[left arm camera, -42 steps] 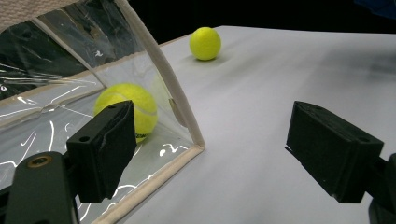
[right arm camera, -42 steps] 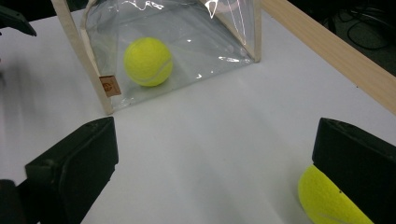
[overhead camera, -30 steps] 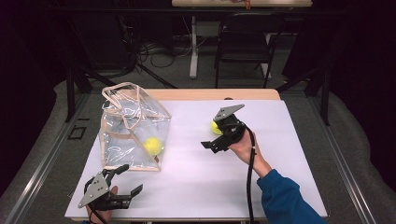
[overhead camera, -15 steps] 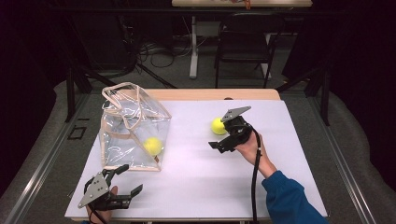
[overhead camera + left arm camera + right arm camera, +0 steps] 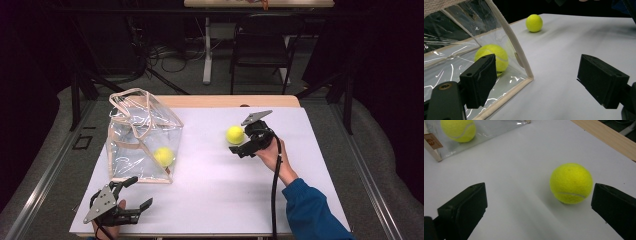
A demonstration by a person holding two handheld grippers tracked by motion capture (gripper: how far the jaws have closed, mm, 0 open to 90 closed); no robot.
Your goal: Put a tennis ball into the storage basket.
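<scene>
Tennis ball (image 5: 235,135) lies loose on the white table (image 5: 220,200), just at 9 o'clock of your right gripper (image 5: 245,144), whose jaws stand wide apart and hold nothing; in the right gripper view the ball (image 5: 571,183) sits between them, close to the right-hand jaw and not yet touched. You look to be at the reaching step, lining up for a pick. Next you need to shift a little so the ball centres between the jaws, lower them to its middle, and close gently so it does not roll away. A second ball (image 5: 163,156) already rests inside the clear bag (image 5: 142,135) at 9 o'clock of the loose one, well apart from it. Your left gripper (image 5: 131,196) waits near the table's front edge at 6 o'clock of the bag, jaws also spread and empty. Beyond the table, at 12 o'clock, you have a dark room with a chair (image 5: 262,45) and cables on the floor (image 5: 165,52).
</scene>
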